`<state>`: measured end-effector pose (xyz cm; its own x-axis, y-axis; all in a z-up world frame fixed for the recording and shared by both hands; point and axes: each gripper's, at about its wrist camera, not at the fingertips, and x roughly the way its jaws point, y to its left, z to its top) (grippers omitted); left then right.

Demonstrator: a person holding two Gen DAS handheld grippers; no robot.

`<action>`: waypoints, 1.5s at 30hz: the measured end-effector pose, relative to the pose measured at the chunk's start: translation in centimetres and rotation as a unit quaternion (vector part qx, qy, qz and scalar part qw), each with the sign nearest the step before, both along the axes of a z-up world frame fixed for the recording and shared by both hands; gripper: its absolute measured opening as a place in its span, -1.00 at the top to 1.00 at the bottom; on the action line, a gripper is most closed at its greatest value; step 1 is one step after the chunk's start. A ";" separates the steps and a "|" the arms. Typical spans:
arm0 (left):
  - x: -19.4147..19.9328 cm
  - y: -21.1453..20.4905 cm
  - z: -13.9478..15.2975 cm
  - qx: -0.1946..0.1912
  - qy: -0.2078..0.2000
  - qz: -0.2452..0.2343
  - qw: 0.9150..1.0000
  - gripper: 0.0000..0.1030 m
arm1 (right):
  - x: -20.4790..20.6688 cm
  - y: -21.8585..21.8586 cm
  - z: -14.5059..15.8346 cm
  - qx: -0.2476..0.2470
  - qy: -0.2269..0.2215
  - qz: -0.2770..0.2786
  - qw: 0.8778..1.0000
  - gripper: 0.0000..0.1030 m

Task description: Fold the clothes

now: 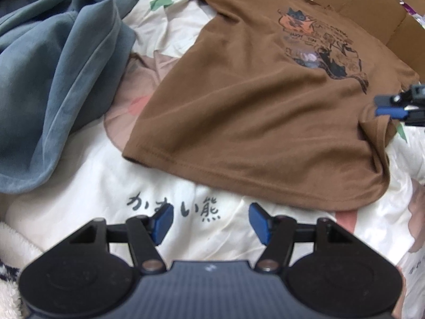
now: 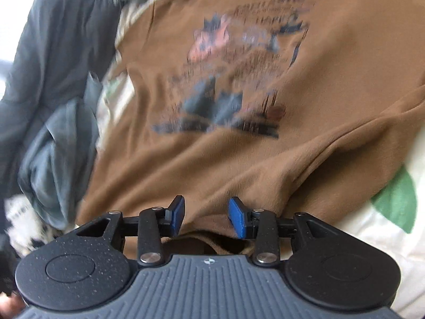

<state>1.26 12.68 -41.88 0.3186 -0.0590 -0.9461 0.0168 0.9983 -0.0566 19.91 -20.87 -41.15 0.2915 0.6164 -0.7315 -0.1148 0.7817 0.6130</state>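
A brown T-shirt [image 1: 252, 111] with a cartoon print [image 1: 321, 45] lies spread on a white printed bedspread [image 1: 101, 186], its hem toward me. My left gripper [image 1: 209, 223] is open just short of that hem, over black characters on the bedspread, with nothing between its fingers. My right gripper [image 1: 398, 106] shows at the right edge, by a bunched fold at the shirt's side. In the right wrist view the right gripper [image 2: 206, 216] is open low over the shirt's [image 2: 239, 159] near edge, and the print [image 2: 239, 79] is blurred.
A blue-grey sweatshirt [image 1: 53, 79] lies crumpled left of the shirt, also seen as the blue-grey garment [image 2: 58, 159]. A dark grey jacket [image 2: 53, 53] lies beyond it. Cardboard [image 1: 372, 8] sits behind the shirt at the back right. A fluffy white blanket [image 1: 10, 239] is at the near left.
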 end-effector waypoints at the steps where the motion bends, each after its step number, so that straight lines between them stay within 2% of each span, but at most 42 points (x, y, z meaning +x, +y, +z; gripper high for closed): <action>1: 0.0 0.0 0.1 0.000 -0.001 -0.001 1.000 -0.28 | -0.1 -0.4 0.4 0.008 -0.002 -0.009 1.000 0.13; 8: 0.1 -0.1 0.7 0.008 -0.007 -0.012 1.000 -0.29 | -1.3 -4.3 3.1 0.015 -0.023 -0.047 0.999 0.13; 16: 0.4 -0.1 0.8 0.011 -0.003 -0.019 1.000 -0.31 | -3.3 -6.8 1.6 0.013 0.018 -0.077 0.997 0.14; 19: 0.7 -0.2 0.8 0.014 -0.001 -0.021 1.000 -0.31 | -3.8 -6.3 0.8 0.010 0.024 -0.068 0.997 0.15; 28: 0.9 -0.5 0.6 0.018 0.005 -0.038 0.999 -0.31 | -5.0 -3.1 0.1 -0.028 -0.024 0.017 0.999 0.15; 34: 1.0 -0.2 0.5 0.016 0.007 -0.034 0.999 -0.31 | -4.3 -2.0 -0.3 -0.041 -0.041 0.034 0.998 0.18; 38: 1.1 0.2 0.7 0.018 0.005 -0.030 0.999 -0.31 | -4.0 -1.5 -0.3 -0.046 -0.050 0.050 0.996 0.43; 39: 1.1 0.3 0.7 0.018 0.005 -0.029 0.999 -0.31 | -4.0 -1.5 -0.3 -0.046 -0.053 0.054 0.996 0.62; 41: 1.1 0.5 0.9 0.019 0.003 -0.028 0.999 -0.31 | -4.1 -1.6 -0.2 -0.043 -0.053 0.054 0.996 0.76; 42: 1.1 0.5 1.0 0.018 0.003 -0.027 0.999 -0.31 | -4.2 -1.8 0.0 -0.039 -0.054 0.052 0.996 0.91; 45: 1.0 0.7 1.3 0.017 0.000 -0.025 1.000 -0.31 | -5.0 -2.1 0.9 -0.041 -0.064 0.053 0.996 0.92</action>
